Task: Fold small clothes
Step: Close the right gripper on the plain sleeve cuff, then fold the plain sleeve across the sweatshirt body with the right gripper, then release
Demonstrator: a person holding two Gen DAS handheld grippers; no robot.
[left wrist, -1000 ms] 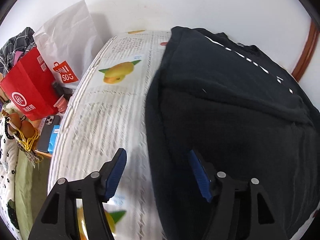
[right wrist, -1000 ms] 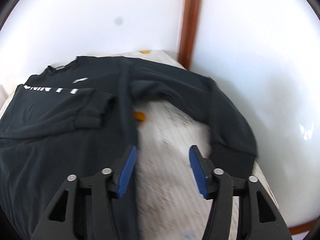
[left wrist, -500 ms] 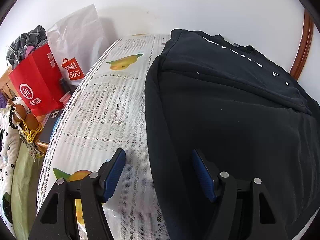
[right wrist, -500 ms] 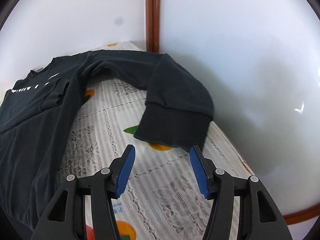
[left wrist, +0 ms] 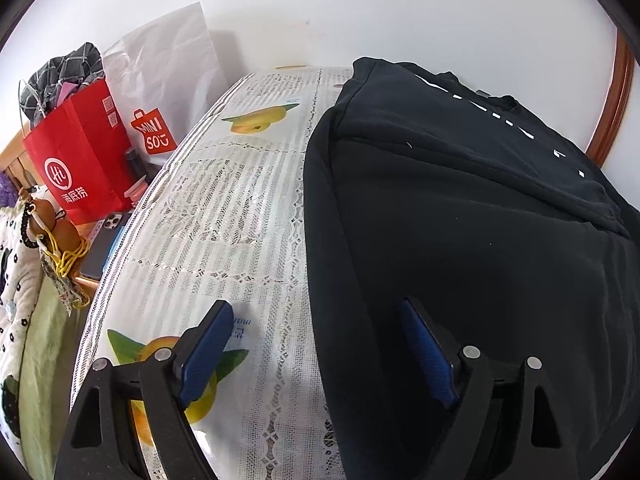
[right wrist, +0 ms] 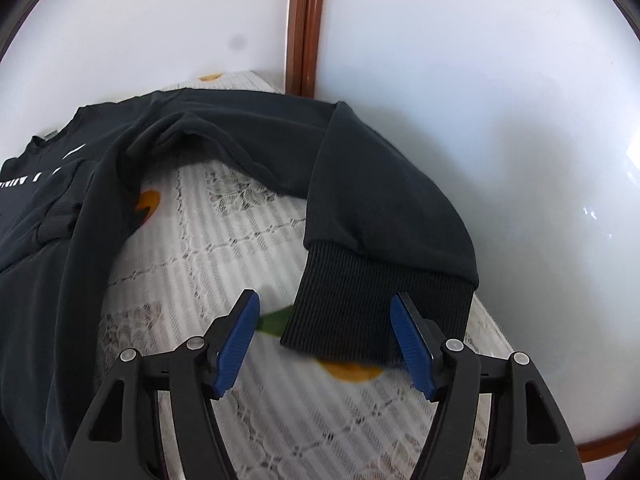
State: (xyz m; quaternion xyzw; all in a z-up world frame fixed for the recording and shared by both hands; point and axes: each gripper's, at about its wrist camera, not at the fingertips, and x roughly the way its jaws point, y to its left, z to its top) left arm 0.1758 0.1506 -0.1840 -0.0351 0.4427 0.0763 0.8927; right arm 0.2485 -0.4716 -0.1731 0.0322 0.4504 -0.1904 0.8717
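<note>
A white lace tablecloth [left wrist: 224, 240] printed with fruit covers the desk. The desk stands against a white wall [left wrist: 360, 12], with a brown wooden strip [right wrist: 306, 28] running up the corner at its far end.

Off the desk's left edge, in the left wrist view, stands a red paper bag [left wrist: 76, 160] stuffed with checked grey cloth. A white plastic bag [left wrist: 164, 76] with a red logo leans on the wall just beside it. A phone [left wrist: 106, 240] lies on a lower wooden surface near the red bag, and a yellow cord with dark beads [left wrist: 60, 256] hangs close by. Nothing lies on the tablecloth between either gripper and the garment.

The black sweatshirt [left wrist: 460, 240] lies flat on the desk and covers its right half in the left wrist view. White lettering runs across the chest near the far end. One sleeve is folded across the body. The other sleeve [right wrist: 360, 184] arcs outward along the wall side of the desk. Its ribbed cuff [right wrist: 372, 304] rests on the tablecloth.

The left gripper [left wrist: 316, 348] hovers over the garment's left edge. Its jaws are spreading wider, with the edge of the fabric below the gap and neither pad pressing on it.

The right gripper [right wrist: 326, 336] sits at the cuff. Its jaws are opening, the cuff lies between them, and it is not pinched.
</note>
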